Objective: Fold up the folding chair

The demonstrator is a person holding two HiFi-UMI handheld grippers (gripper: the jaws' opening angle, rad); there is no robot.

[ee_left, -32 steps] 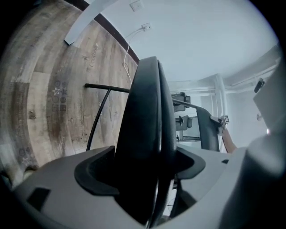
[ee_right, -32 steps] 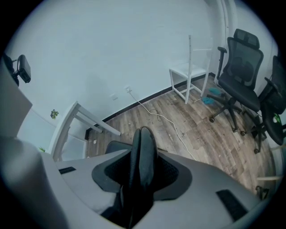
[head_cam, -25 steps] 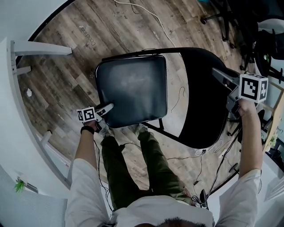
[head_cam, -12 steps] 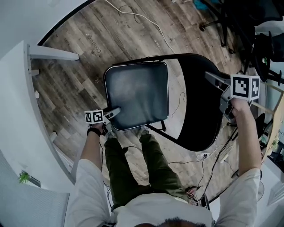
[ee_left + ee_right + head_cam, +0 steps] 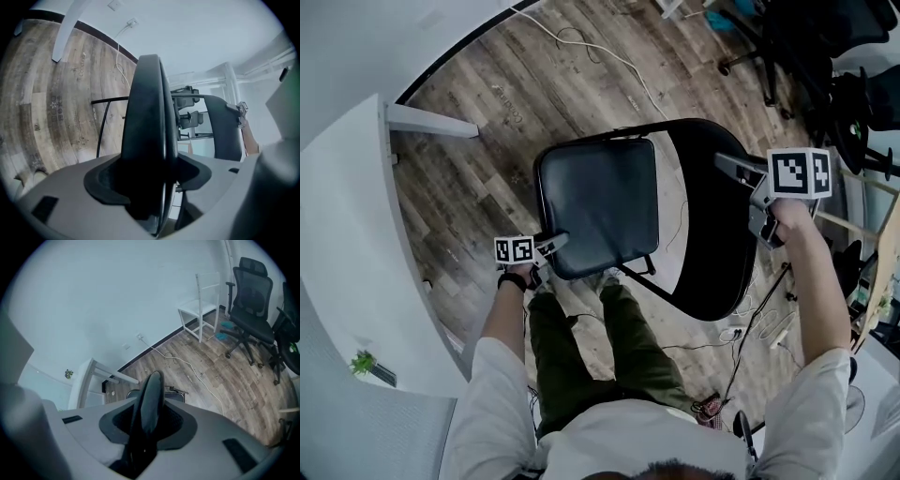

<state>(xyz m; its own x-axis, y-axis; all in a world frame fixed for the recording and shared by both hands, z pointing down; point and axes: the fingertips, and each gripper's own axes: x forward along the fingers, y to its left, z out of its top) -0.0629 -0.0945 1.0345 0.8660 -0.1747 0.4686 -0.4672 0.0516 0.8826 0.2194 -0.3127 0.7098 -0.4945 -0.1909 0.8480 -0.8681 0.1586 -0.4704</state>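
A black folding chair stands on the wood floor in front of me. In the head view its padded seat [image 5: 600, 202] tilts up toward the curved backrest [image 5: 712, 234]. My left gripper [image 5: 555, 241] grips the seat's near left corner. In the left gripper view the seat edge [image 5: 150, 108] fills the gap between the jaws, which are closing on it. My right gripper [image 5: 733, 169] holds the top of the backrest. The right gripper view shows the backrest rim [image 5: 149, 399] wedged between the closing jaws.
A white desk [image 5: 347, 234] with a slanted leg [image 5: 431, 122] stands at the left. A white cable [image 5: 609, 56] runs over the floor behind the chair. Black office chairs [image 5: 825, 47] crowd the upper right, and a white chair [image 5: 201, 305] stands by the wall. My legs [image 5: 581, 347] are just behind the seat.
Both grippers have risen with the chair. The seat's front edge has lifted, so the seat looks narrower and closer to the backrest.
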